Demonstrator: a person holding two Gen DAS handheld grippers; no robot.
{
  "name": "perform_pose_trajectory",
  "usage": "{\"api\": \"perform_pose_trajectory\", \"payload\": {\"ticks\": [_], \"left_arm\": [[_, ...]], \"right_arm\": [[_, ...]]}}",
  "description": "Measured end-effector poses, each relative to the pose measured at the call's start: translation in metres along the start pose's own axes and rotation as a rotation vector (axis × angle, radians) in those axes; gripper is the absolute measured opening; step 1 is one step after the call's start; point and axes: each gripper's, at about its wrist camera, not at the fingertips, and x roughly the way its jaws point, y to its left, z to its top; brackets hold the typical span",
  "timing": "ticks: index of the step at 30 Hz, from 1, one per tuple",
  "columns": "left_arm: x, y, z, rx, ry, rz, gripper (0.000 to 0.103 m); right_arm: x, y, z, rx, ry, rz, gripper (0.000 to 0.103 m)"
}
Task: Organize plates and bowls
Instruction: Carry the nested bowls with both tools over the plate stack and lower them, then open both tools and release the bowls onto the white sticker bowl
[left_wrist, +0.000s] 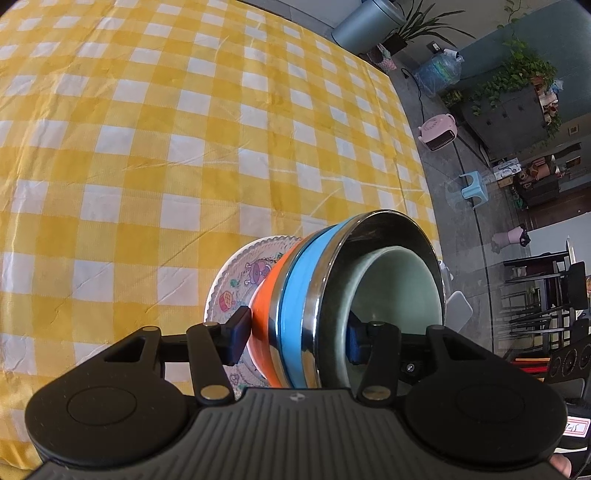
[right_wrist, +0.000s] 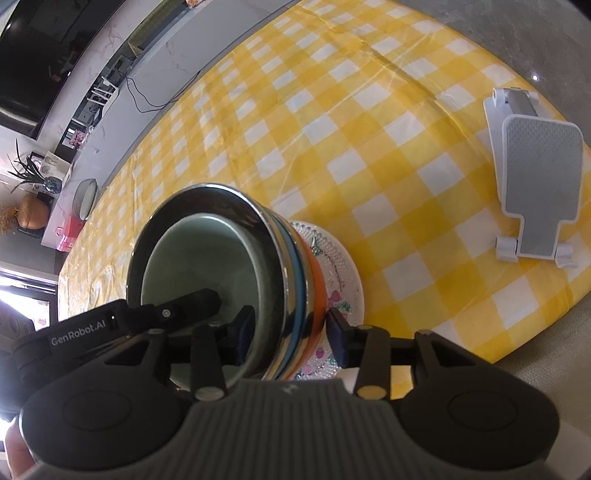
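A stack of nested bowls (left_wrist: 332, 306) sat on a patterned plate (left_wrist: 236, 295) in the lower middle of both views, on a yellow and white checked tablecloth (left_wrist: 166, 129). From the bottom up, the stack showed an orange bowl (left_wrist: 264, 332), a blue bowl (left_wrist: 295, 314), a shiny steel bowl (right_wrist: 273, 266) and a pale green bowl (right_wrist: 192, 258) nested inside. The left gripper (left_wrist: 299, 334) straddled the near wall of the stack about halfway open, one finger outside against the orange bowl and the other inside the green bowl; it seemed to be gripping the walls. The right gripper (right_wrist: 291, 328) straddled the wall from the opposite side, partly open, and its outer pad appeared to stand just clear of the orange bowl, so it seemed not to be clamping. To do this step well, I judged, the stack should have been kept level and centred on the plate, with one gripper steadying while the other let go straight outward, since the stacked rims could slide or tip. The base of the stack and its contact with the plate were hidden behind the gripper bodies, and the fisheye bending made the stack look tilted, so its true lean could not be told. A white and grey stand (right_wrist: 535, 177) lay well apart at the right of the right view. Part of a hand (right_wrist: 14, 458) showed at the lower left edge.
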Motion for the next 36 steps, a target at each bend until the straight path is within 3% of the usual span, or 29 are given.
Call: {"api": "perform_pose_trajectory", "payload": {"ticks": [4, 7, 12, 15, 24, 29, 36], "left_arm": [[-0.004, -0.001, 0.0, 0.013, -0.02, 0.016, 0.061], [-0.008, 0.001, 0.0, 0.011, -0.031, 0.022, 0.065], [-0.022, 0.006, -0.004, 0.001, -0.07, -0.031, 0.067], [-0.04, 0.002, -0.008, 0.024, -0.12, -0.013, 0.067], [-0.118, -0.036, -0.052, 0.291, -0.332, 0.111, 0.067], [-0.157, -0.043, -0.083, 0.355, -0.447, 0.13, 0.067], [-0.185, -0.053, -0.128, 0.458, -0.54, 0.203, 0.067]], "right_arm": [[-0.001, 0.005, -0.001, -0.015, -0.008, -0.021, 0.044], [-0.003, 0.006, -0.002, -0.023, -0.019, -0.044, 0.05], [-0.008, 0.005, -0.005, -0.042, -0.047, -0.055, 0.065], [-0.016, 0.009, -0.008, -0.066, -0.077, -0.073, 0.067], [-0.067, 0.037, -0.039, -0.222, -0.255, -0.099, 0.069], [-0.099, 0.055, -0.07, -0.321, -0.35, -0.077, 0.073], [-0.132, 0.065, -0.118, -0.412, -0.461, -0.072, 0.077]]}}
